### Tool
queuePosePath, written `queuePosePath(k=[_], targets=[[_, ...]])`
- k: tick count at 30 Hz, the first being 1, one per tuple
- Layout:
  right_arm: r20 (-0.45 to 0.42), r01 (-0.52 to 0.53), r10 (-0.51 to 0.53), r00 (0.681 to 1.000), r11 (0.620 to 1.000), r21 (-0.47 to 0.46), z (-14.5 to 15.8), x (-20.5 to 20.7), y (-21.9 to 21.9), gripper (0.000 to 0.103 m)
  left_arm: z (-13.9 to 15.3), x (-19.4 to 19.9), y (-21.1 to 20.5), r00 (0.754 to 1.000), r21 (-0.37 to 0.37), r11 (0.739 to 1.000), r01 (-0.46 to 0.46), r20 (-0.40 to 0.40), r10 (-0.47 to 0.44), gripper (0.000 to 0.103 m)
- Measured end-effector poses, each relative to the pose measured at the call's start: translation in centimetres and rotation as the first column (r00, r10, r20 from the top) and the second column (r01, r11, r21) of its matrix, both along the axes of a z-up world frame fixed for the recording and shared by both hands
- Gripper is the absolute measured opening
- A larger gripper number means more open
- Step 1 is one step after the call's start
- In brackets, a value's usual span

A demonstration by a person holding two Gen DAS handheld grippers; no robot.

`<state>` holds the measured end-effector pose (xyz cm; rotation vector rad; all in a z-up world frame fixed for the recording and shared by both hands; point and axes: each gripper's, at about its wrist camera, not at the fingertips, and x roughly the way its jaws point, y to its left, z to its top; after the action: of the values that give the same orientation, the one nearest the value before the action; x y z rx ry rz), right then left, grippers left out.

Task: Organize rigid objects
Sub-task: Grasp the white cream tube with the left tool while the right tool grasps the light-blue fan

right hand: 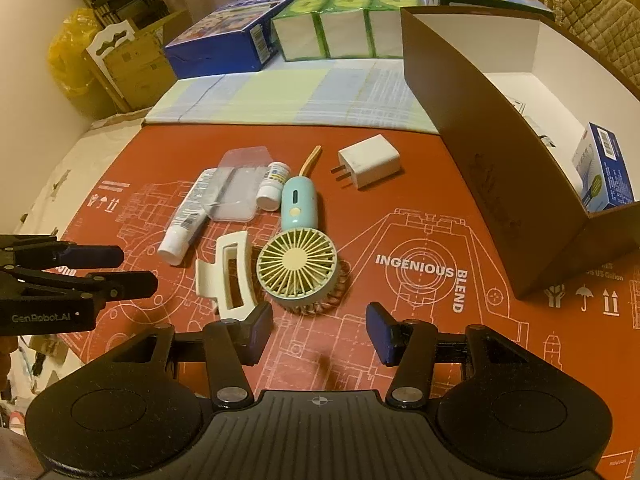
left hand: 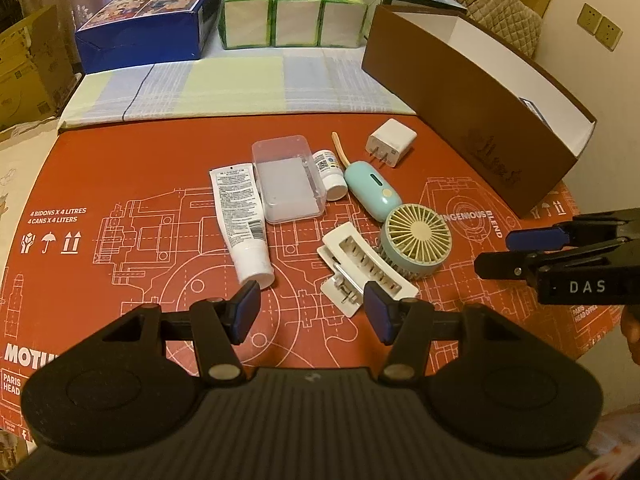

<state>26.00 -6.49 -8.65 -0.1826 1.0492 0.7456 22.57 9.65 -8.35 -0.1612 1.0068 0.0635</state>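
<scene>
The room shows pale walls, a curtain at 12 o'clock, cardboard cartons (right hand: 132,60) at 10 o'clock and a quilted cushion (right hand: 592,12) at 2 o'clock. The surface (left hand: 120,184) is covered by a red printed sheet, with a checked cloth (left hand: 224,88) behind it. Along the far edge stand a blue box (left hand: 144,28) and a pack of green tissue boxes (left hand: 288,12).

A long brown box (left hand: 472,112) with a white inside lies at 2 o'clock, its long axis running from 12 toward 4 o'clock in the left view; in the right view a small blue carton (right hand: 608,168) stands inside it.

The loose things sit clustered mid-surface. A clear case (left hand: 286,180) lies at the back left, with a white tube (left hand: 242,220) just beside it, cap toward 6 o'clock. The teal fan (left hand: 416,240) faces up, its handle (left hand: 370,188) reaching toward 11 o'clock. A cream hair clip (left hand: 366,272) lies just left of the fan, long axis from 10 to 4 o'clock. The white charger (left hand: 390,142) sits apart at the back, prongs toward 7 o'clock. A small white bottle (left hand: 330,174) lies between case and handle, cap toward 5 o'clock.

The left tongs (left hand: 312,312) hang partly open over the clip, gripping nothing. The right tongs (right hand: 320,330) are likewise partly open and empty, near the fan.
</scene>
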Motion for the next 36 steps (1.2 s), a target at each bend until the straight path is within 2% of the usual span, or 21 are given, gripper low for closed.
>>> queuePosePath(k=[8, 20, 30, 31, 34, 36], targets=[[0.011, -0.037, 0.037, 0.999, 0.999, 0.006, -0.4, 1.2, 1.5, 0.049, -0.5, 0.9, 0.7, 0.999, 0.015, 0.999, -0.039, -0.003, 0.039, 0.053], [0.036, -0.095, 0.096, 0.995, 0.995, -0.022, -2.4, 4.4, 6.1, 0.049, -1.8, 2.9, 3.2, 0.993, 0.028, 0.993, -0.116, -0.018, 0.117, 0.053], [0.01, -0.113, 0.114, 0.993, 0.992, -0.053, -4.6, 6.9, 8.8, 0.048, -3.5, 4.8, 4.5, 0.991, 0.038, 0.992, -0.124, -0.055, 0.126, 0.052], [0.012, -0.116, 0.117, 0.993, 0.991, -0.063, -4.8, 6.9, 9.1, 0.048, -3.7, 5.0, 4.6, 0.99, 0.039, 0.992, -0.123, -0.059, 0.125, 0.052], [-0.001, -0.137, 0.138, 0.99, 0.988, -0.073, -5.4, 7.1, 9.7, 0.034, -4.2, 5.6, 4.6, 0.991, 0.04, 0.993, -0.113, -0.068, 0.116, 0.051], [0.003, -0.143, 0.143, 0.99, 0.986, -0.085, -5.6, 7.2, 9.9, 0.031, -4.6, 6.0, 4.7, 0.991, 0.043, 0.993, -0.107, -0.075, 0.11, 0.051]])
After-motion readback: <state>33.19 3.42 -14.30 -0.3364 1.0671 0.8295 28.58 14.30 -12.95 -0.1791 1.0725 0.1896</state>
